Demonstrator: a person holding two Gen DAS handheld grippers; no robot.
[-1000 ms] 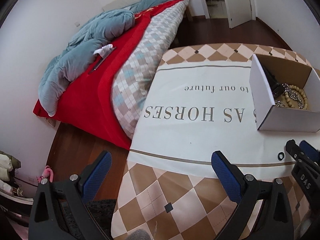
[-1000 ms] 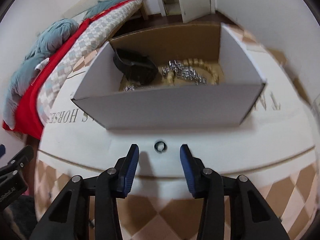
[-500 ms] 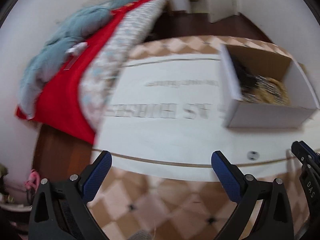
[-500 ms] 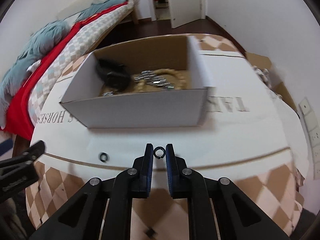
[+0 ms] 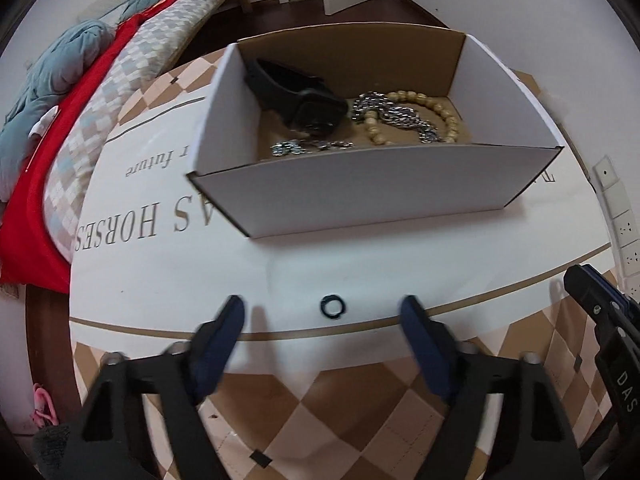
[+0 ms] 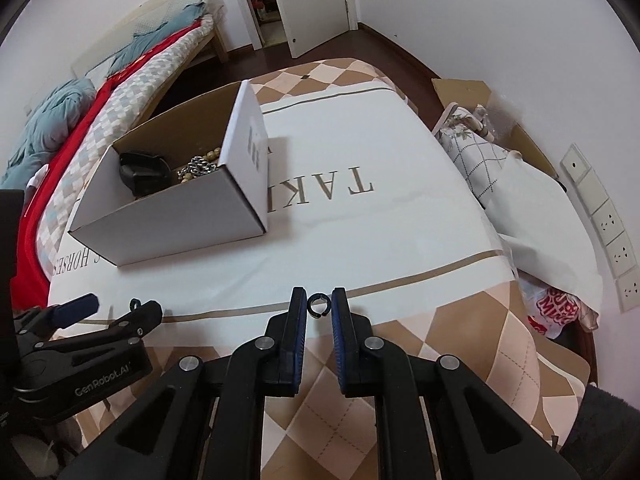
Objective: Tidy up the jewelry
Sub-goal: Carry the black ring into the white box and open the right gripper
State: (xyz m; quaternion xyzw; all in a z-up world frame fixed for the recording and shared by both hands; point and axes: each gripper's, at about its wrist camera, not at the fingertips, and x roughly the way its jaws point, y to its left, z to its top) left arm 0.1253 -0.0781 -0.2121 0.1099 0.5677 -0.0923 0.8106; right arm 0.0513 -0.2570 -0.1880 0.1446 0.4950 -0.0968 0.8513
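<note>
A white cardboard box (image 5: pixel 360 184) stands on the cloth-covered table (image 5: pixel 168 272) and holds a black watch (image 5: pixel 308 100), a silver chain (image 5: pixel 396 114) and a wooden bead bracelet (image 5: pixel 444 116). In front of it a small black ring (image 5: pixel 333 306) lies on the cloth. My left gripper (image 5: pixel 322 308) points down over it. Its jaws are closing, with the ring between them and apart from both pads. The right gripper (image 6: pixel 319 306) is shut on a second black ring (image 6: pixel 319 305), held above the table to the right of the box (image 6: pixel 172 204). The left gripper (image 6: pixel 116 306) also shows there.
A bed with a red blanket (image 5: pixel 36 208) and a grey-blue quilt (image 5: pixel 52 68) runs along the table's left side. Right of the table lie an open carton and cloth bags (image 6: pixel 520 200). Wall sockets (image 6: pixel 612 232) are on the right wall. A door (image 6: pixel 316 4) stands behind.
My left gripper swung right to the ring in front of the box, and its jaws narrowed. The right gripper closed on the other ring and carried it right, away from the box.
</note>
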